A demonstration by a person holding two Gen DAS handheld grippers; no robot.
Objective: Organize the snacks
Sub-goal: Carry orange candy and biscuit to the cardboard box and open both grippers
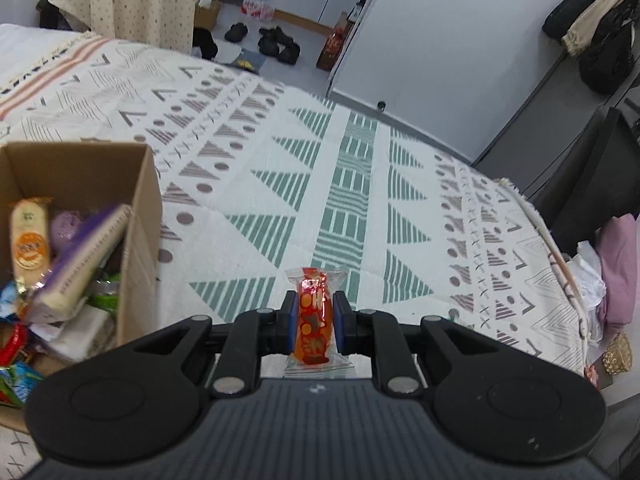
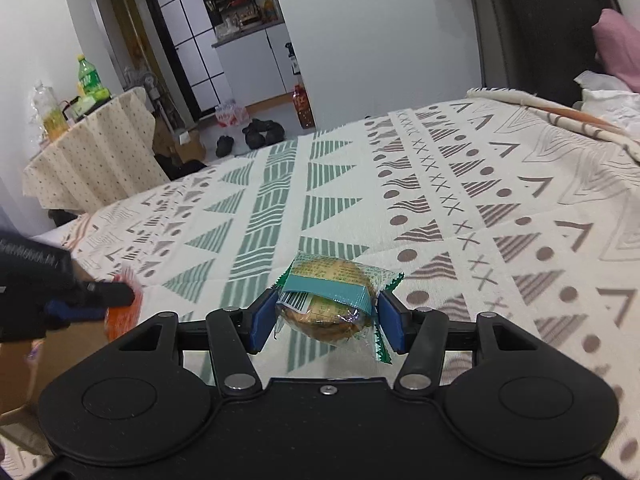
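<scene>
Above the patterned woven bedspread (image 1: pixel 256 184), our left gripper (image 1: pixel 314 322) is clamped on a slim orange-red candy bar (image 1: pixel 313 316) in crinkly clear film, our right gripper (image 2: pixel 326 316) on a round biscuit pack (image 2: pixel 332 300) with a teal band — apparently off the bed. Slick wrappers could slide from the pads; the cardboard box (image 1: pixel 140 216), already heaped, may spill.

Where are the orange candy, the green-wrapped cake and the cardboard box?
Orange candy (image 1: pixel 313 322): left wrist view, middle of the wrapper.
Cake (image 2: pixel 329 303): right wrist view, middle of the pack, by the teal band.
Box (image 1: pixel 141 216): left wrist view, outer side wall.
</scene>
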